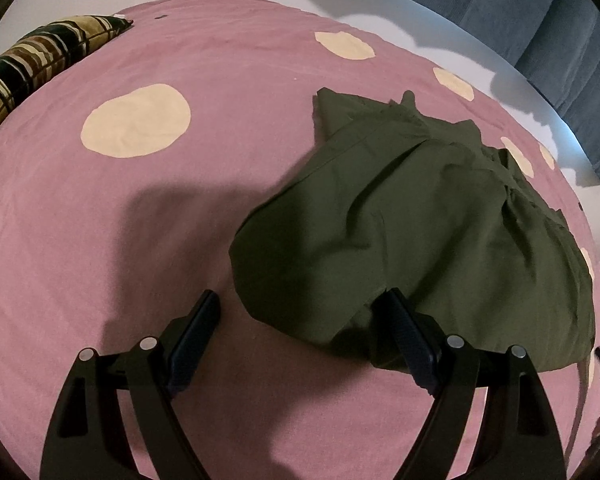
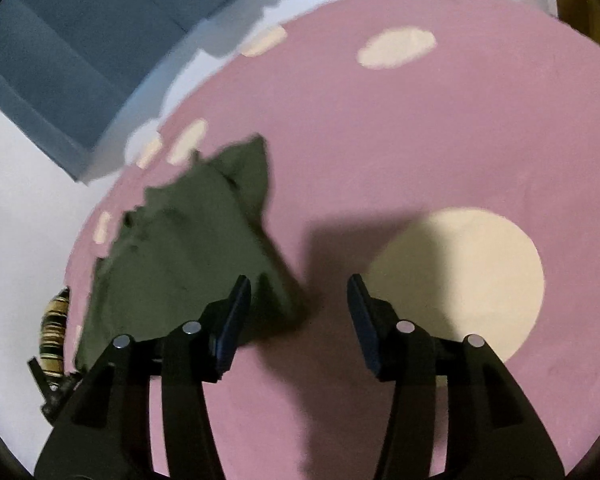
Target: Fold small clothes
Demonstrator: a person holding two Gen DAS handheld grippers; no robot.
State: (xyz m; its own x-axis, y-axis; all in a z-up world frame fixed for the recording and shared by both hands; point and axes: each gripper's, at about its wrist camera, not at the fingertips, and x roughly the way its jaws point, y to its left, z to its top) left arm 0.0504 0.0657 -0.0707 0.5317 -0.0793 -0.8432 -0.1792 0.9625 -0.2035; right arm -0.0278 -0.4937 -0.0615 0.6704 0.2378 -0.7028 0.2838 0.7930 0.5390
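Lying rumpled on pink bedspread (image 1: 139, 216), green garment (image 1: 412, 216) beside left hand-held gripper (image 1: 304, 308) and right hand-held gripper (image 2: 300, 292), both gaping, empty.

Both tools look like the same build. The left gripper (image 1: 295, 312) is matte black plastic with two curved, ribbed arms per side that fan out toward the camera, each with a long cutout slot near its base. Round silver pins cap the pivots, two on each side. The fingers (image 1: 197, 336) are flat black bars faced with dark navy rubbery pads with a fine texture. The right gripper (image 2: 300, 300) has the same black arms, silver pins and dark pads (image 2: 364, 320).
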